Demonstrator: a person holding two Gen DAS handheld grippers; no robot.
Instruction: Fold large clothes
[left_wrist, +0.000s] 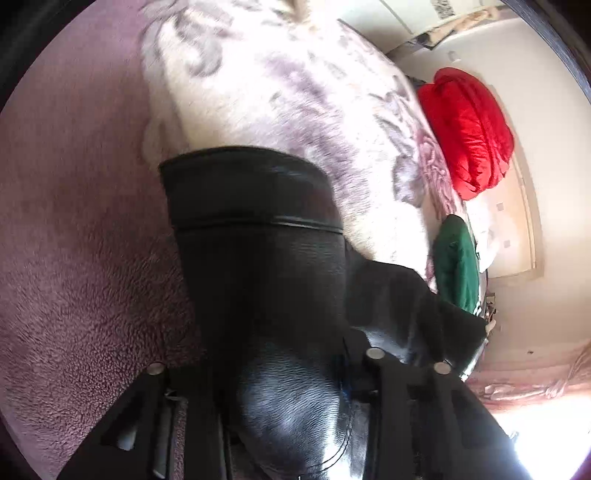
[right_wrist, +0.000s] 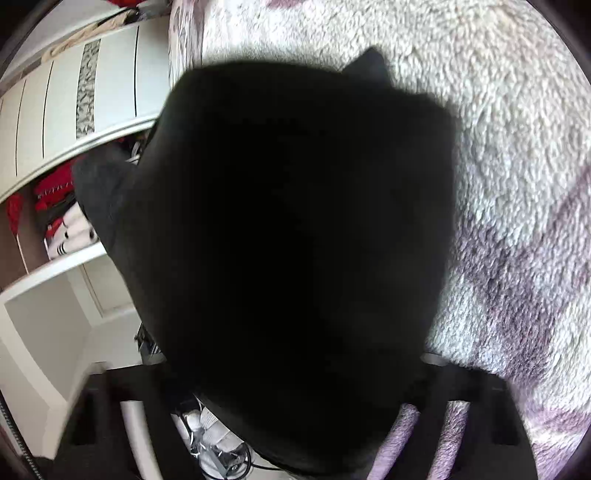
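A black, leather-like garment (left_wrist: 255, 229) with a stitched hem runs from the fluffy blanket down between the fingers of my left gripper (left_wrist: 280, 369). It fills the gap there, and the jaws are shut on it. In the right wrist view the same black garment (right_wrist: 295, 221) hangs close to the lens and blocks most of the picture. My right gripper (right_wrist: 266, 365) has its fingers (right_wrist: 110, 410) spread wide. The cloth lies between them, with a gap showing beside the left finger, so the pads do not press on it.
A fluffy white and mauve flowered blanket (left_wrist: 277, 92) covers the bed. At its far end lie a red puffer jacket (left_wrist: 465, 133) and a green garment (left_wrist: 454, 258). A white wardrobe (right_wrist: 74, 92) with open shelves of red and white clothes (right_wrist: 59, 206) stands to the left.
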